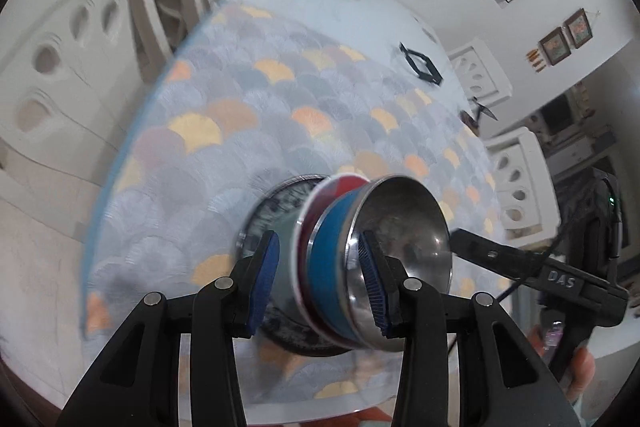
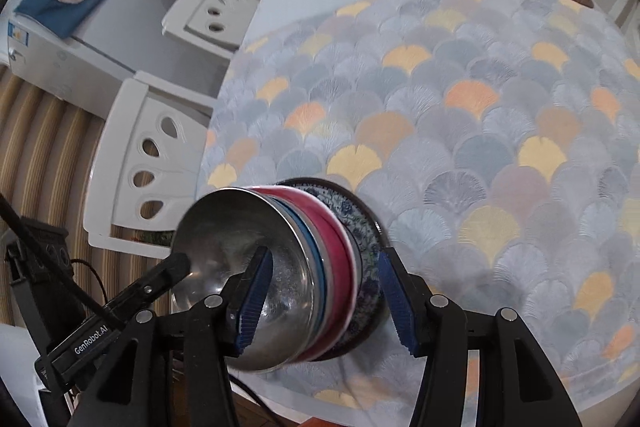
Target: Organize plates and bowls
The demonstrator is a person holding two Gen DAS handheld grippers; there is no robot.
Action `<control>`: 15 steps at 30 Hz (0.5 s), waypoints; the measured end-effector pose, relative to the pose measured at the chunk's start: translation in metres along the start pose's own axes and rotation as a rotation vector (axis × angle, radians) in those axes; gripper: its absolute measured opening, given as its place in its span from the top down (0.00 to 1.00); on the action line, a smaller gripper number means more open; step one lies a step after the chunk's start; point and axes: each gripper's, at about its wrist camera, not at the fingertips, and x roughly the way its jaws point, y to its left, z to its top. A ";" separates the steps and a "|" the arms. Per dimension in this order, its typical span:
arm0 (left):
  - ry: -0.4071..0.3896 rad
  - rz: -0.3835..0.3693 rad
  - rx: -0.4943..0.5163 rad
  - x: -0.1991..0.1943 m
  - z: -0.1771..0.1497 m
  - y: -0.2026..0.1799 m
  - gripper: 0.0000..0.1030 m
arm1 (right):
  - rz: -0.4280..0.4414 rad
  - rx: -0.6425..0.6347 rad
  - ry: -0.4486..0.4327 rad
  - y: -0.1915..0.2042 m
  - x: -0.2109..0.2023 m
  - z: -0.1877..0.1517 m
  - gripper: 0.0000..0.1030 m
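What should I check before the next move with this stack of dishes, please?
1. Left gripper spans the whole stack, one pad inside the steel bowl: ok.
2. Right gripper spans it from the other side: ok.
3. Firm hold by the pads: cannot tell.
4. Blue bowl, red bowl and patterned plate nested evenly: ok.
5. Stack level: not ok, it appears tilted, though fisheye may mislead.
6. Table space ahead for setting down: ok.
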 end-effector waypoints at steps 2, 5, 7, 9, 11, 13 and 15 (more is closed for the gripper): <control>-0.039 0.029 0.020 -0.013 0.003 -0.005 0.63 | 0.008 0.009 -0.016 -0.002 -0.009 -0.002 0.48; -0.107 0.073 0.074 -0.033 0.010 -0.022 0.63 | -0.031 -0.014 -0.068 -0.002 -0.027 -0.005 0.48; -0.157 0.093 0.134 -0.045 0.014 -0.041 0.61 | -0.084 -0.050 -0.117 -0.001 -0.042 -0.007 0.48; -0.196 0.103 0.193 -0.053 0.017 -0.064 0.58 | -0.150 -0.081 -0.167 -0.003 -0.059 -0.008 0.48; -0.227 0.098 0.253 -0.056 0.018 -0.090 0.55 | -0.206 -0.099 -0.215 -0.009 -0.077 -0.010 0.46; -0.249 0.098 0.310 -0.056 0.017 -0.118 0.55 | -0.243 -0.103 -0.263 -0.020 -0.096 -0.011 0.45; -0.280 0.108 0.359 -0.057 0.013 -0.148 0.48 | -0.258 -0.097 -0.294 -0.032 -0.112 -0.009 0.43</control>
